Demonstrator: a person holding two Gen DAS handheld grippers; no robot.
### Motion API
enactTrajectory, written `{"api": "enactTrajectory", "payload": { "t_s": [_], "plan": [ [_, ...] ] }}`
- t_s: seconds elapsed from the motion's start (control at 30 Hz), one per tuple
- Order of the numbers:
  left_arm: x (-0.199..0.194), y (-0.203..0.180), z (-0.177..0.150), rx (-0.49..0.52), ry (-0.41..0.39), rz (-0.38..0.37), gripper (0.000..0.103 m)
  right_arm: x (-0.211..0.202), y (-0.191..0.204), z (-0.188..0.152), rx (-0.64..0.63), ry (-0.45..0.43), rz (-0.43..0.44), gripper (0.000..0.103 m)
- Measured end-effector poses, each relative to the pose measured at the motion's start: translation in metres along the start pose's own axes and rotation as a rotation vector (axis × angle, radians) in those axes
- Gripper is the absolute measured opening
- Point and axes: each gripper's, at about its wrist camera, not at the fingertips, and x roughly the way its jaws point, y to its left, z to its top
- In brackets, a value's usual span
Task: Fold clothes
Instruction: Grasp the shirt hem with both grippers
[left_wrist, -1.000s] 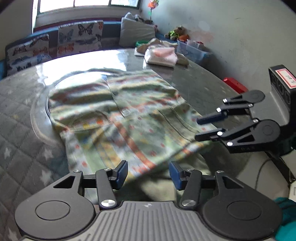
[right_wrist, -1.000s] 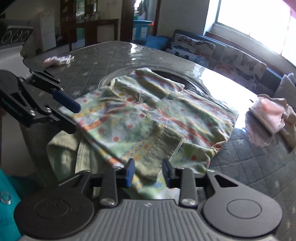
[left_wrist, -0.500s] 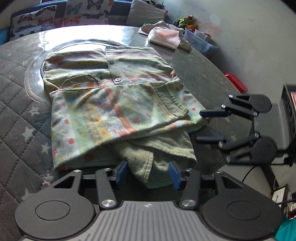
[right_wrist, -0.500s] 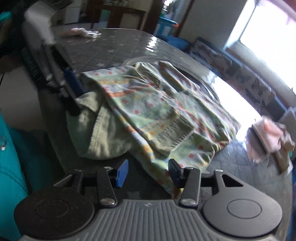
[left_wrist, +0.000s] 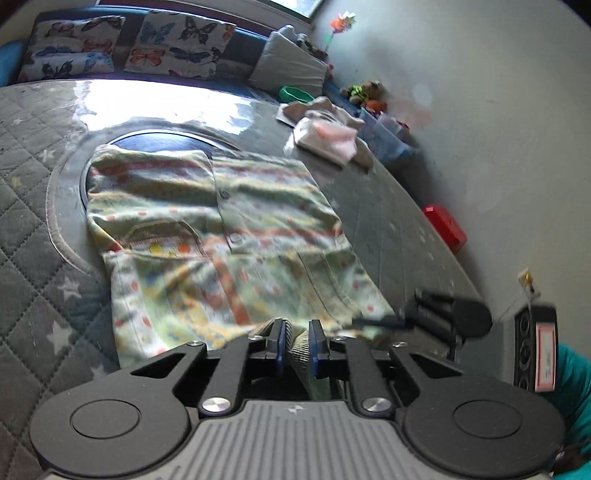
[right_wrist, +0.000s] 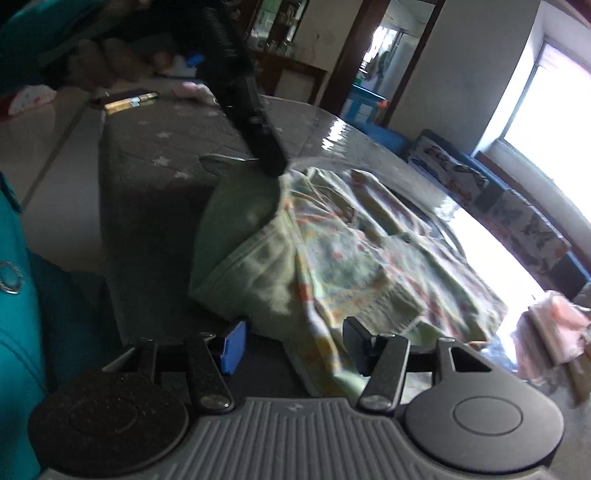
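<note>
A pale green shirt (left_wrist: 229, 236) with orange dots and stripes lies folded on the grey quilted table (left_wrist: 29, 221). Its plain green ribbed part (right_wrist: 240, 236) bunches at the near edge. My left gripper (left_wrist: 296, 341) is closing, and its blue pads pinch that ribbed edge (left_wrist: 301, 354). In the right wrist view the left gripper (right_wrist: 271, 166) stands at the top of the green fold. My right gripper (right_wrist: 293, 345) is opening; the shirt's patterned edge (right_wrist: 369, 258) lies between its fingers, untouched by the pads. In the left wrist view the right gripper (left_wrist: 402, 323) is blurred at the shirt's right corner.
A pink and white pile of clothes (left_wrist: 328, 136) lies at the table's far side. A red box (left_wrist: 443, 227) sits by the wall on the right. Butterfly cushions (left_wrist: 177, 44) line the bench behind. A person's teal sleeve (right_wrist: 14, 295) is close on the left.
The left jaws came together on the green ribbed edge that lay between them. The right jaws spread wider and the right gripper rolled. The shirt has settled flat on the table.
</note>
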Motion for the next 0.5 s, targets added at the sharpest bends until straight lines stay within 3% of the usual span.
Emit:
{"api": "enactTrajectory", "payload": {
  "t_s": [0.13,0.23,0.3,0.4,0.5],
  "plan": [
    [0.006,0.008,0.007,-0.037,0.012,-0.016,0.014,-0.001,0.000,-0.004,-0.001,-0.023,-0.019,0.063],
    [0.008,0.008,0.008,-0.038,0.015,-0.021,0.014,0.001,0.000,-0.004,0.003,-0.040,-0.034,0.061],
    [0.008,0.010,0.008,-0.040,0.015,-0.023,0.015,0.006,-0.002,-0.001,0.023,-0.050,-0.038,0.055],
    [0.002,0.010,0.004,-0.014,0.004,-0.019,0.021,0.014,-0.011,0.004,0.094,-0.057,0.002,0.028],
    [-0.011,0.007,-0.008,0.058,-0.020,0.014,0.028,0.012,-0.030,0.009,0.227,-0.072,0.060,0.020]
  ]
}}
